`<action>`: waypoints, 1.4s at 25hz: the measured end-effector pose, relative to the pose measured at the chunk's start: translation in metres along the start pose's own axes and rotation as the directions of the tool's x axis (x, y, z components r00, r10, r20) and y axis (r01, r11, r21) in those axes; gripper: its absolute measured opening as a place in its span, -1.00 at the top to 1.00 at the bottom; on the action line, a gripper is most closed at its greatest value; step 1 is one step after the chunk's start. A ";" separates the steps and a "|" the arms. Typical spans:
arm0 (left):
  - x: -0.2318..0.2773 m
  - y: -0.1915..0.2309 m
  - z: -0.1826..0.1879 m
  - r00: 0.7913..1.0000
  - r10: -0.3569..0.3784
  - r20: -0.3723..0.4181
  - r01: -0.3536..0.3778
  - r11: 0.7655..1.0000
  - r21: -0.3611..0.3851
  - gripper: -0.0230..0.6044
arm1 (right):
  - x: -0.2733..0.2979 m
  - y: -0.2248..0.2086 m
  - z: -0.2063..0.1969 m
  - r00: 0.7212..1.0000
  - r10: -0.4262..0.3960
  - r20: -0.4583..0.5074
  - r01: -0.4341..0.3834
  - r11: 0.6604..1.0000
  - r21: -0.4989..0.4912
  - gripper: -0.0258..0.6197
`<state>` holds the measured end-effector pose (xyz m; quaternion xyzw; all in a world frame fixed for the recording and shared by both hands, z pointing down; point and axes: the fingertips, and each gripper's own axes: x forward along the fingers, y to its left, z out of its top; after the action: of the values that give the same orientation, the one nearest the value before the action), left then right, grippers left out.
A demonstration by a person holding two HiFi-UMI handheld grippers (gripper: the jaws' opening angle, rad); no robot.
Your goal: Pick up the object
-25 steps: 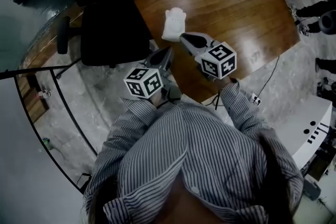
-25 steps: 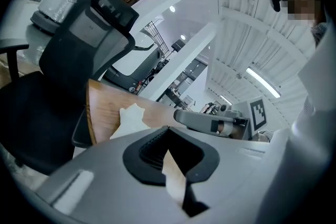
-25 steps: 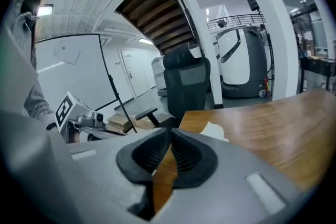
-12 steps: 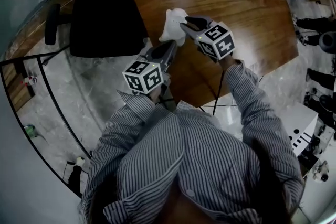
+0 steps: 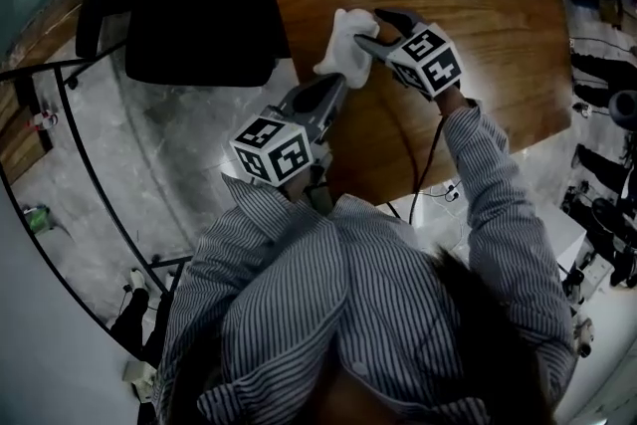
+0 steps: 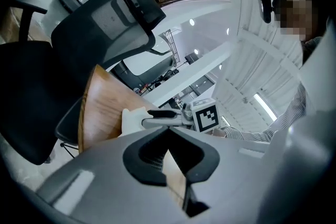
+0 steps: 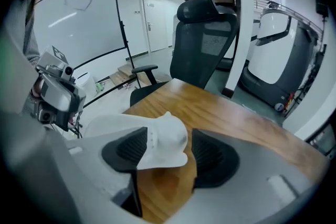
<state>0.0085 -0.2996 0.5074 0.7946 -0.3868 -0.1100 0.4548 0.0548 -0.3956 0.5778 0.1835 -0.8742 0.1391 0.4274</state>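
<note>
Right hand-held gripper (image 5: pixel 366 28) brought forward since one second ago: then short of white object (image 5: pixel 341 43), now set around it. Jaws opening; object seen between pads, not clamped. White object left resting on wooden bench (image 5: pixel 488 25), near edge by black office chair (image 5: pixel 199 15), place unchanged. Left hand-held gripper (image 5: pixel 336 83) kept clenched, empty, tips near object.

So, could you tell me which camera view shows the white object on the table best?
The right gripper view: the white object sits large between the opening jaws of the right gripper. The head view shows it small, partly behind that gripper; the left gripper view shows only a sliver.
</note>
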 end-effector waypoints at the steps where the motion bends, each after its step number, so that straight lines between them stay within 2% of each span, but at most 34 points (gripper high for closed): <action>1: 0.000 0.002 0.001 1.000 0.004 0.004 -0.004 1.000 -0.002 0.93 | 0.003 -0.002 0.001 1.000 0.011 -0.001 -0.011 1.000 0.007 0.13; 4: 0.000 0.006 0.002 1.000 0.012 0.008 -0.012 1.000 -0.008 0.93 | 0.012 -0.004 0.004 0.999 0.051 0.002 -0.051 0.998 0.031 0.13; 10: -0.002 0.009 0.001 1.000 0.025 0.014 -0.025 1.000 -0.017 0.93 | 0.023 0.000 0.001 0.994 0.110 -0.012 -0.109 0.994 0.017 0.13; 17: -0.007 0.010 -0.003 0.999 0.039 0.003 -0.039 0.999 -0.021 0.93 | 0.021 0.000 0.000 0.993 0.118 -0.022 -0.117 0.992 0.043 0.21; 21: -0.011 0.009 -0.005 0.999 0.046 -0.001 -0.046 0.999 -0.011 0.93 | 0.017 0.005 -0.001 0.995 0.097 -0.021 -0.095 0.993 0.074 0.22; 25: -0.021 -0.004 0.006 0.999 0.032 0.012 -0.032 0.999 0.020 0.93 | 0.005 0.011 0.011 0.996 0.076 0.039 -0.080 0.990 0.112 0.22; 29: -0.037 -0.020 0.022 0.999 0.001 0.032 -0.004 0.997 0.081 0.93 | -0.013 0.021 0.023 0.994 0.020 0.108 -0.037 0.987 0.158 0.22; 35: -0.045 -0.047 0.050 0.998 -0.032 0.050 0.023 0.985 0.171 0.93 | -0.062 0.026 0.035 0.966 -0.083 0.244 0.021 0.969 0.247 0.22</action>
<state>-0.0246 -0.2859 0.4332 0.8326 -0.3957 -0.1035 0.3734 0.0542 -0.3734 0.5050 0.2737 -0.8928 0.2089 0.2905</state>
